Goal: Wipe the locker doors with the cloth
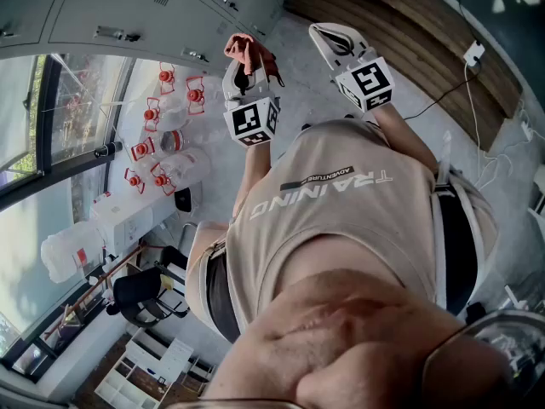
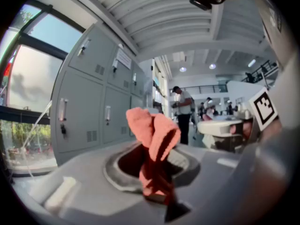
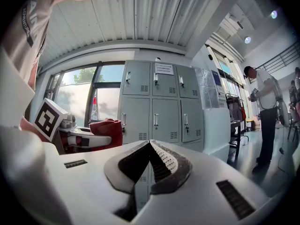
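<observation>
My left gripper (image 1: pixel 244 68) is shut on a red cloth (image 1: pixel 248 52), which sticks up bunched from between its jaws (image 2: pixel 153 144). The grey locker doors (image 2: pixel 92 108) stand a short way ahead and to its left, apart from the cloth. My right gripper (image 1: pixel 329 37) is held beside the left one, its jaws closed with nothing between them (image 3: pixel 150 146). In the right gripper view the lockers (image 3: pixel 160 107) face me straight on, and the left gripper (image 3: pixel 84 136) with the cloth (image 3: pixel 107 129) shows at the left.
Several large water bottles with red handles (image 1: pixel 167 136) stand by the window beside the lockers. A person (image 3: pixel 262 110) stands to the right of the lockers, with more people further off (image 2: pixel 182 110). A cable and plug (image 1: pixel 471 54) lie on the floor.
</observation>
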Action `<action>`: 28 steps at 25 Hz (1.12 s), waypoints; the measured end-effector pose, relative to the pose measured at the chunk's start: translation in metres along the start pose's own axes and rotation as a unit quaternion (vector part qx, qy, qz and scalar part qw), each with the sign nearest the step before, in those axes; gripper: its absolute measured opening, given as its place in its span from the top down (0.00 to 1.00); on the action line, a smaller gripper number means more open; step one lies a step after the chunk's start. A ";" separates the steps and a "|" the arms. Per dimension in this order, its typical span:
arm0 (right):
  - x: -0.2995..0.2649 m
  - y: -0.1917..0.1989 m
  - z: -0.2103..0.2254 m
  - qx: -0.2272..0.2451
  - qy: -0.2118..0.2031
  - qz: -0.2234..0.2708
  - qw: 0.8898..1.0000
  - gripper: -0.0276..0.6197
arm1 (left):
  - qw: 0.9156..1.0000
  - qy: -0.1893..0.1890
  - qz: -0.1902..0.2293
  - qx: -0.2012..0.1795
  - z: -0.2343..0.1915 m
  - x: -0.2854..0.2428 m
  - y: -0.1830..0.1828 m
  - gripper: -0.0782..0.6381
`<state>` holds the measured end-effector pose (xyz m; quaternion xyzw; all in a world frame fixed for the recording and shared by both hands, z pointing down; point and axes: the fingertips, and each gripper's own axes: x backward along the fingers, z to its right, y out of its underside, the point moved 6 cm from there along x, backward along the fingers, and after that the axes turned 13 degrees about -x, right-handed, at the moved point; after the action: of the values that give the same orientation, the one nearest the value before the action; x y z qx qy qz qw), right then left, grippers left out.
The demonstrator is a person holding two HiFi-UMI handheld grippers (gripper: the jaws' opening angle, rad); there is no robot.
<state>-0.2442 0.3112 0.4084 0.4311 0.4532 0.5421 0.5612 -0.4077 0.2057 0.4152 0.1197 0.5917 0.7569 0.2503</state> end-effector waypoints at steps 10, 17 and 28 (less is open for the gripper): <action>0.027 0.018 0.050 -0.027 0.002 -0.022 0.999 0.94 | 0.999 0.032 -0.023 -0.006 0.063 -0.035 -0.004 0.78; 0.041 0.041 0.084 -0.065 0.012 -0.042 0.997 0.94 | 0.997 0.073 -0.010 -0.031 0.100 -0.064 -0.019 0.78; -0.012 0.033 0.119 -0.052 0.026 -0.043 0.997 0.93 | 0.994 0.106 -0.006 -0.026 0.073 -0.130 0.000 0.78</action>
<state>-0.1352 0.3015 0.4675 0.3669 0.4569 0.5516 0.5936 -0.2627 0.1992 0.4498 0.0285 0.5954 0.7791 0.1939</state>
